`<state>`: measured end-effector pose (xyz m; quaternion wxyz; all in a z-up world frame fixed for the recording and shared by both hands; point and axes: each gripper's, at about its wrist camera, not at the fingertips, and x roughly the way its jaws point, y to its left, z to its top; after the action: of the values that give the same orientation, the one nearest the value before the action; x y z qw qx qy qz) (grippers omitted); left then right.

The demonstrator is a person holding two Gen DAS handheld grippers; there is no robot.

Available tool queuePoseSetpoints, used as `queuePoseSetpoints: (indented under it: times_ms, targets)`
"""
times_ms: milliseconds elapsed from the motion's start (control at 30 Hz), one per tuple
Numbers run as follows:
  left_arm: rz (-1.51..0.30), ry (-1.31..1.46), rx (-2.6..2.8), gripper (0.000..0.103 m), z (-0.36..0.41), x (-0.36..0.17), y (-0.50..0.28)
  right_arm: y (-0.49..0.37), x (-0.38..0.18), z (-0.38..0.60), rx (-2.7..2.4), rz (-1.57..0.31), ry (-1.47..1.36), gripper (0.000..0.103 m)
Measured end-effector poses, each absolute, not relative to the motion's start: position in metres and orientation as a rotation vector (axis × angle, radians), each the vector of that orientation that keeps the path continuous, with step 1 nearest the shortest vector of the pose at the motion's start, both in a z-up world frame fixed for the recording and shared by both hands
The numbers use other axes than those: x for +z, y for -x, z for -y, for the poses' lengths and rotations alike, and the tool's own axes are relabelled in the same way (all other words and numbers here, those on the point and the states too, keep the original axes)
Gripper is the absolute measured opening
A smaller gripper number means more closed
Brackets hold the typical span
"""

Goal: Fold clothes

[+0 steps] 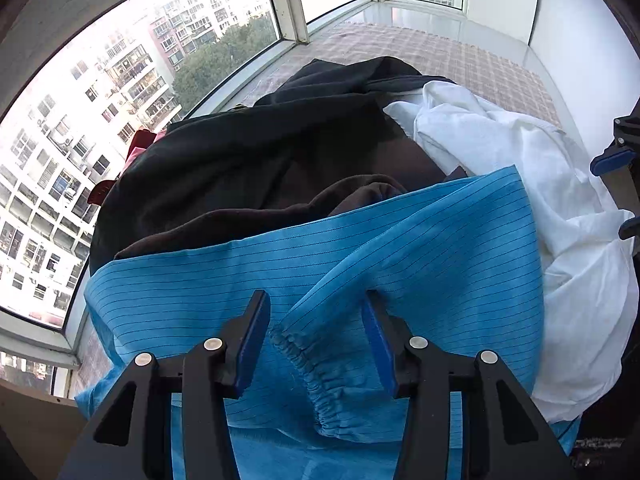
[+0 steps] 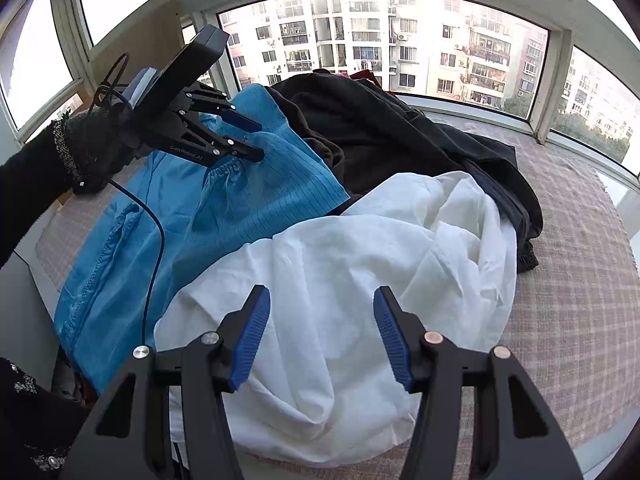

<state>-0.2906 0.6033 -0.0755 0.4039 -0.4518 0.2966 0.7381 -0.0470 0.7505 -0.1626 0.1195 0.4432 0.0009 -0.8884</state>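
The left gripper (image 1: 316, 340) is held with jaws apart over the elastic cuff (image 1: 312, 376) of a blue pinstriped garment (image 1: 420, 248). The right gripper (image 2: 322, 336) is likewise spread, above a crumpled white garment (image 2: 360, 248). Behind both, dark clothes (image 2: 400, 136) are heaped on the checked cloth (image 2: 580, 280).

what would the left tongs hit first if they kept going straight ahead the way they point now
Most likely the blue striped garment: its elastic cuff already lies between the open left tongs. Beyond that fold sits the dark garment, though depth is hard to judge through the fisheye.
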Motion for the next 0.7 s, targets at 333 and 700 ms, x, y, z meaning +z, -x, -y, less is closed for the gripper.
queuePoseSetpoints:
  times_ms: [333,700]
  targets:
    - [-0.323,1.056,1.906,0.0,-0.511,-0.011,0.172,0.161,-0.097,-0.729,-2.504,-0.11,-1.146,0.053]
    - [0.214,1.035,1.967,0.001,-0.41,0.034,0.01,0.325,-0.154,-0.572,-2.234,-0.418,-1.326,0.053]
